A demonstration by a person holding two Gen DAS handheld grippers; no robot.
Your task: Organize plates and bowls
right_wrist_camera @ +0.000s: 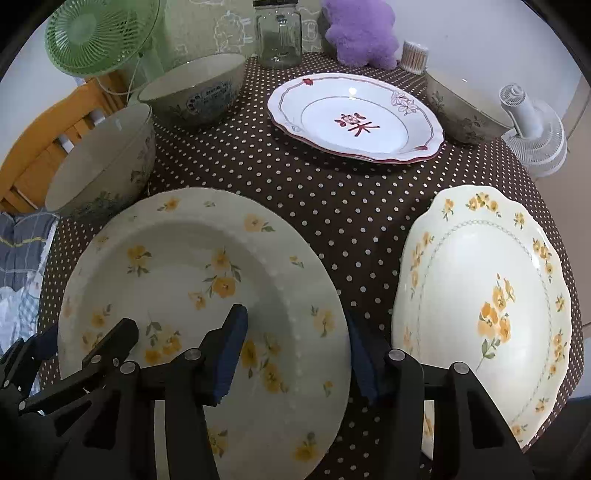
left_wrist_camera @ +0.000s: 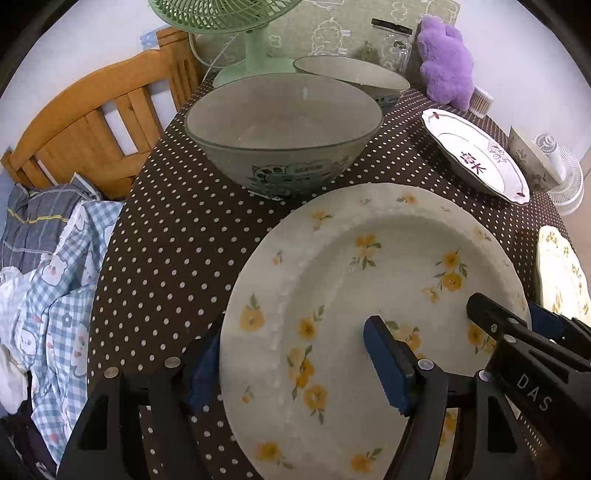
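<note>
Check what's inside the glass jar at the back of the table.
The glass jar looks empty: through its clear wall only the wall covering behind shows. Its black lid is cut off by the frame edge, and the very bottom is too distorted to rule out something small.

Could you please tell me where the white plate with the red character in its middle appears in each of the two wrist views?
Left wrist view: the red-character plate sits at the right edge, above centre, seen at a slant.
Right wrist view: the same plate lies upper centre, seen more fully.
Shared landmark: the purple plush toy stands behind it at the back of the table in both.
</note>
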